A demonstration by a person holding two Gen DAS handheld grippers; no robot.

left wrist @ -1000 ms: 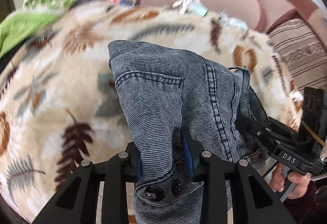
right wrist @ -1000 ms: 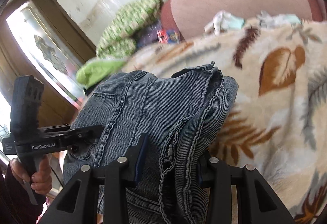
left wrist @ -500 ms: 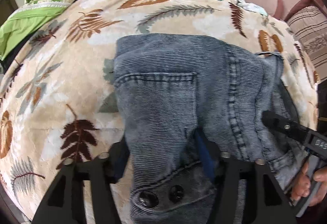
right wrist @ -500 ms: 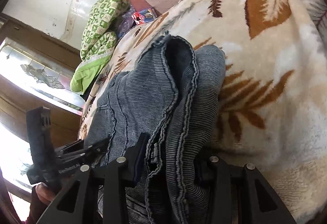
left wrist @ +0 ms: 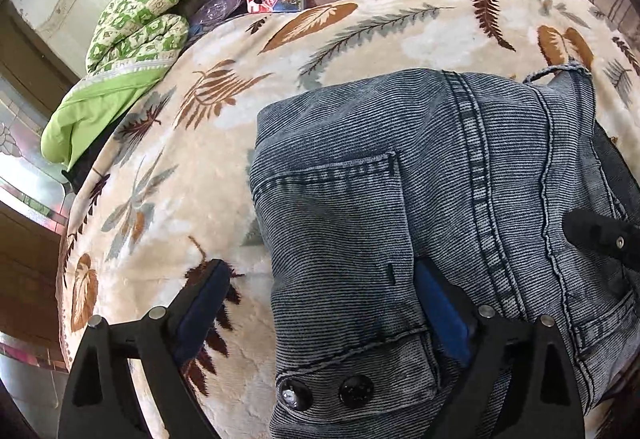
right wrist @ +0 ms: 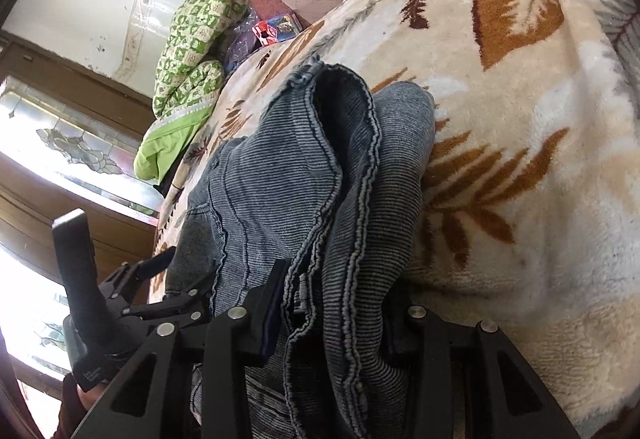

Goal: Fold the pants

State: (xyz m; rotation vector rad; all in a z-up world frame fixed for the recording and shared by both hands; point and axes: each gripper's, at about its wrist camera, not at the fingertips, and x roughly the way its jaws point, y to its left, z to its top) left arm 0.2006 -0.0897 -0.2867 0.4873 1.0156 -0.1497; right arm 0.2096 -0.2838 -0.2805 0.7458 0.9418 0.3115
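Now the folded grey-blue pants (left wrist: 420, 207) lie on the leaf-patterned blanket (left wrist: 168, 175) that covers the bed, with the green quilt (left wrist: 160, 11) well beyond them near the wall. Over the pants' waistband end, the left gripper (left wrist: 320, 303) has its jaws spread wide, one blue pad off the denim above the blanket and the other against the cloth. At the pants' thick folded edge, the right gripper (right wrist: 332, 307) has its jaws clamped on the stacked layers.
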